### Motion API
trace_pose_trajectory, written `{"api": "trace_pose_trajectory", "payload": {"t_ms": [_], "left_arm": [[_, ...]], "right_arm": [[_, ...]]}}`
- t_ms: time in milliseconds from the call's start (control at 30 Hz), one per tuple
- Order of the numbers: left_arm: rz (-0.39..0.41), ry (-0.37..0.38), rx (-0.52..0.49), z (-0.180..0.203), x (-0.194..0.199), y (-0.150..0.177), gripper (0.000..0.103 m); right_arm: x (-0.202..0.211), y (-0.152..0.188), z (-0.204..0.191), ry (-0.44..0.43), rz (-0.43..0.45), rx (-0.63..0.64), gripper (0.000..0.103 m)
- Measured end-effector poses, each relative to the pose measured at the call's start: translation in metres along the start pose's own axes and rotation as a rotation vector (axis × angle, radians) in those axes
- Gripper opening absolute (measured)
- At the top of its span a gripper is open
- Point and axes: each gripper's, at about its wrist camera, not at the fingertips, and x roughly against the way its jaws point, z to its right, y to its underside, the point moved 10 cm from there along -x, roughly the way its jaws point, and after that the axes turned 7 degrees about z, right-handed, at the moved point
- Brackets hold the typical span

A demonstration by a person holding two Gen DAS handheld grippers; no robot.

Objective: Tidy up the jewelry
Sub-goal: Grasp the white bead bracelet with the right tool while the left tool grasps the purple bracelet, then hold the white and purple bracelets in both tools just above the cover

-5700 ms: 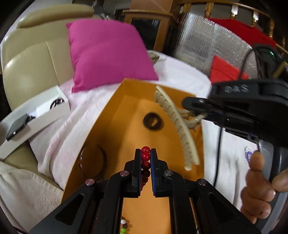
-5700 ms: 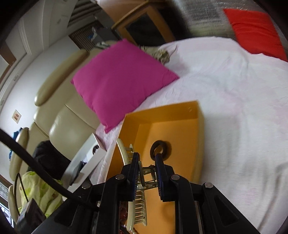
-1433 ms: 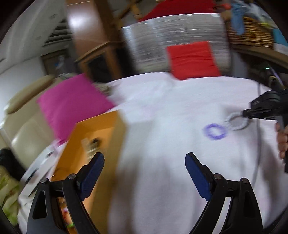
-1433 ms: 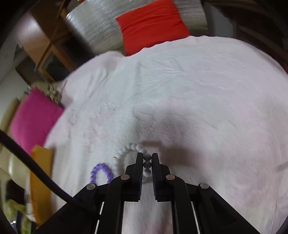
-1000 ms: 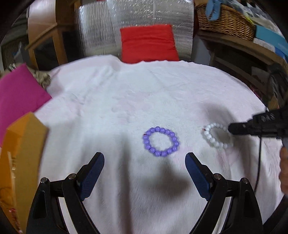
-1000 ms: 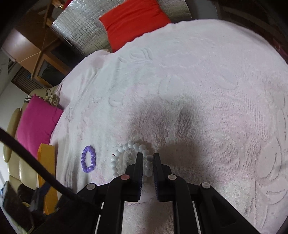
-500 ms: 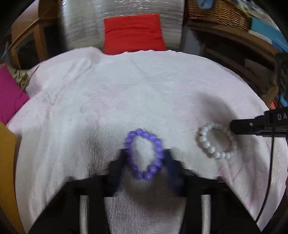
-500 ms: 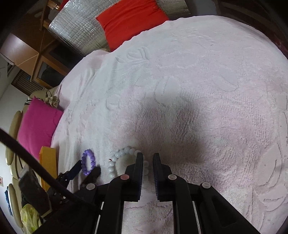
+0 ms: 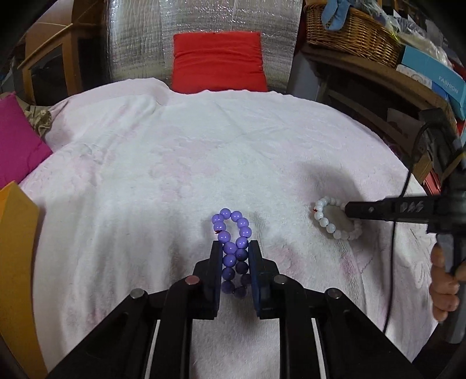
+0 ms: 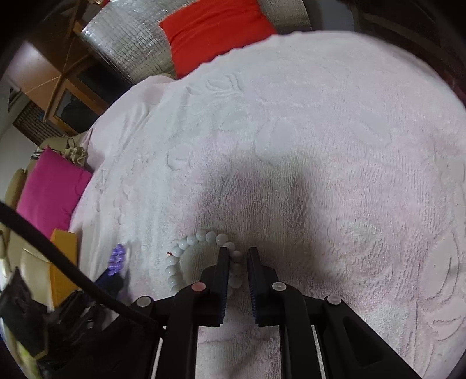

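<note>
The left hand-held gripper [image 9: 233, 256] points down at a white, faintly pink embossed towel [image 9: 180, 163] spread over a rounded surface. Its jaws are closing on the purple bead bracelet [image 9: 231, 247]: the loop is squeezed into a narrow oval, both strands lie between the blue pads, and the far end of the loop sticks out past the fingertips onto the towel. The pads appear to press on the beads from both sides.

To the right in the same view, the right hand-held gripper [image 9: 354, 210] reaches in level from the edge, its tip at the white bead bracelet [image 9: 335, 223], which lies on the towel well apart from the purple one. A person's hand [image 9: 444, 280] holds that gripper's handle. From the right wrist view, the right hand-held gripper [image 10: 236, 262] has its jaws drawn narrow, with one side of the white bead bracelet [image 10: 189, 253] between the pads; the rest of the loop lies out to the left on the towel. Whether the pads actually pinch the beads is hard to tell from this angle.

An orange box [image 9: 14, 247] stands at the left edge of the towel. A magenta cushion [image 9: 14, 145] lies beyond it, and a red cushion [image 9: 218, 61] leans against silver foil sheeting [image 9: 198, 23] at the far side.
</note>
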Motion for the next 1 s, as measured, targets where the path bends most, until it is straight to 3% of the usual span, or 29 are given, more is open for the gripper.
{"api": "trace_pose_trajectory", "payload": {"t_ms": [133,200,733,1000], "left_arm": [[0.014,-0.001,0.004,-0.004,0.009,-0.002,0.018],[0.022,-0.014,-0.007,-0.006,0.014,-0.003,0.018],[0.031,-0.104,-0.01,-0.04,0.03,0.0,0.018],[0.029,-0.159,-0.002,-0.057,0.03,-0.001,0.018]], "right_arm": [[-0.001,0.002,-0.013,0.111,0.037,0.159,0.011],[0.002,0.001,-0.015,0.121,0.051,0.169,0.01],[0.041,-0.018,-0.058,-0.049,0.178,0.095,0.01],[0.036,-0.013,-0.074,-0.085,0.161,0.09,0.01]]}}
